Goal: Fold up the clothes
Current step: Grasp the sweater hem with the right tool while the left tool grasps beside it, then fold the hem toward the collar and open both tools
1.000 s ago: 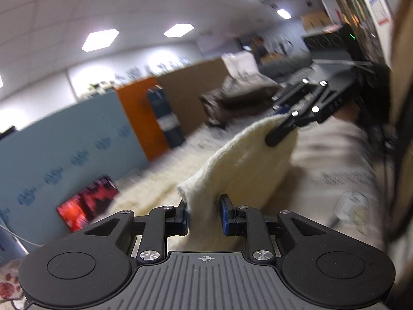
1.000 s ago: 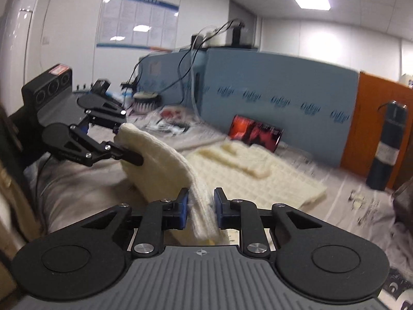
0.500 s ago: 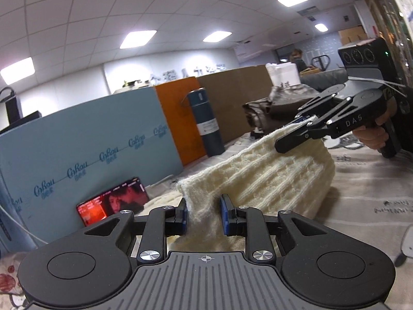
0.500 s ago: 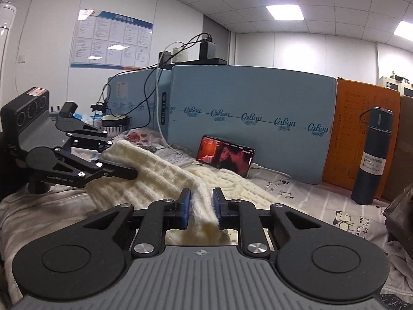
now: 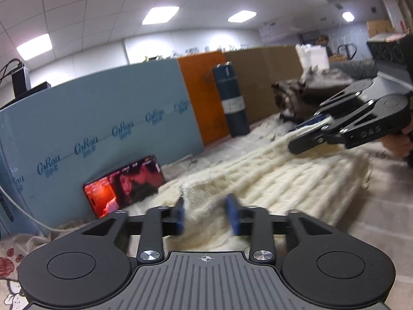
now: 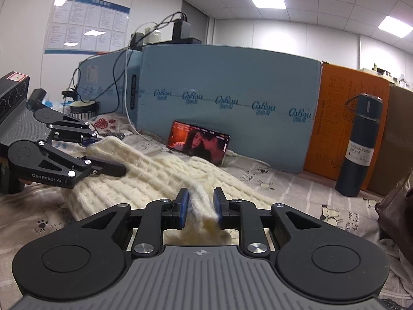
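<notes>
- The work surface is a bed or table covered by a pale printed sheet (image 6: 291,193) with small cartoon animals and paw marks; it fills the lower half of both views.
- Behind it stands a light blue foam board (image 6: 227,98) with repeated lettering, next to it an orange panel (image 6: 346,108), then a brown cardboard wall at the right edge of the right wrist view.
- The room is an office: white tiled ceiling with rectangular light panels, a chart poster (image 6: 87,25) at upper left of the right wrist view, and cables running over the blue board.
- One phone (image 6: 198,142) leans against the blue board, screen lit with a video.
- One dark blue cylindrical flask (image 6: 361,147) with a label stands before the orange panel.
- One dark brown fuzzy garment heap (image 5: 304,95) lies at right in the left wrist view.
- One cream sweater (image 6: 155,178), thick ribbed knit, lies folded on the sheet in the centre of both views.
- The left gripper (image 5: 206,214) has its jaws opening, blurred, standing apart with the sweater's edge loose between them.
- The right gripper (image 6: 198,204) also has its jaws opening, narrowly; a fold of sweater lies between the blue pads, touching the right pad and clear of the left one.
- Both grippers are matte black plastic with grey ribbed bodies.
</notes>
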The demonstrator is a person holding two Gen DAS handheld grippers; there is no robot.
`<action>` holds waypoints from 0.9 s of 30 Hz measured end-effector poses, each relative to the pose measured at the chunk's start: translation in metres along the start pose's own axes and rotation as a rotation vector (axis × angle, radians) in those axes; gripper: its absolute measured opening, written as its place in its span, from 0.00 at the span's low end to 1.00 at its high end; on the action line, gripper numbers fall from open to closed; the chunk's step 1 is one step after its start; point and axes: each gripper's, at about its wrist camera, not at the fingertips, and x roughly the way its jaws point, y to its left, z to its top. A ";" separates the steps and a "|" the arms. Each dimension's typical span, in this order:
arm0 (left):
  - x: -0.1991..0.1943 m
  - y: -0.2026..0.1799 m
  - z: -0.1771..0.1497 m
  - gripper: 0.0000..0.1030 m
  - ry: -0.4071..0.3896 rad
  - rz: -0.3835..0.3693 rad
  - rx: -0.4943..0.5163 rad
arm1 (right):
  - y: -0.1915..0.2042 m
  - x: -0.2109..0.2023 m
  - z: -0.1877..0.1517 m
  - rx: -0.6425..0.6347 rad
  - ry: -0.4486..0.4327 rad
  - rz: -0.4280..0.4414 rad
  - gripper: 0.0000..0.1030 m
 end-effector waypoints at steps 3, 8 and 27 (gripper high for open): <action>0.000 0.006 -0.002 0.64 0.009 0.052 -0.023 | -0.003 0.003 -0.002 0.008 0.023 -0.043 0.45; -0.003 0.020 -0.007 0.82 0.034 0.091 -0.053 | -0.007 0.012 -0.006 0.015 0.080 -0.069 0.53; -0.065 0.013 -0.007 0.86 -0.101 0.032 0.121 | 0.005 -0.048 -0.008 -0.065 0.003 0.025 0.77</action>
